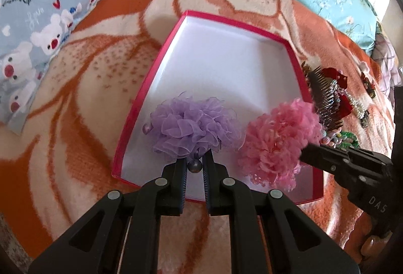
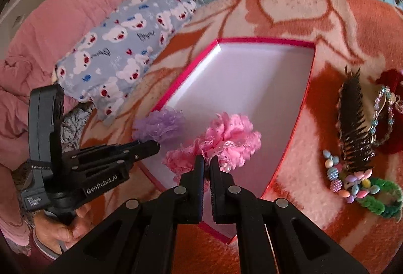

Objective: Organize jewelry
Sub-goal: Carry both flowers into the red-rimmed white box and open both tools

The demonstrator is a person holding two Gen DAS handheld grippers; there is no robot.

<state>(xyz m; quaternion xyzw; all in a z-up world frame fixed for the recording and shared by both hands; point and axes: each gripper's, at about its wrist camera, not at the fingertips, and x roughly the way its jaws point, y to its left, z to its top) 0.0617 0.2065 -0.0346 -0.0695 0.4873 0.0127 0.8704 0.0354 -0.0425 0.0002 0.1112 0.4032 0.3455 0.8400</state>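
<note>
A red-rimmed box point(image 1: 161, 57) with a white inside lies on an orange and cream blanket. My left gripper point(image 1: 195, 160) is shut on a purple ruffled hair tie point(image 1: 191, 128), held over the box's near left part. My right gripper point(image 2: 207, 160) is shut on a pink ruffled hair tie point(image 2: 226, 140), held over the near part of the box point(image 2: 306, 95). In the right wrist view the left gripper point(image 2: 153, 146) comes in from the left with the purple hair tie point(image 2: 160, 126). The pink hair tie point(image 1: 277, 138) and right gripper point(image 1: 306, 154) show at the right in the left wrist view.
Right of the box lie a dark hair comb point(image 2: 352, 123), a red beaded ornament point(image 2: 390, 110), a pastel bead bracelet point(image 2: 347, 180) and a green ring point(image 2: 382, 201). A bear-print pillow point(image 1: 45, 14) and a pink quilt point(image 2: 50, 29) lie to the left.
</note>
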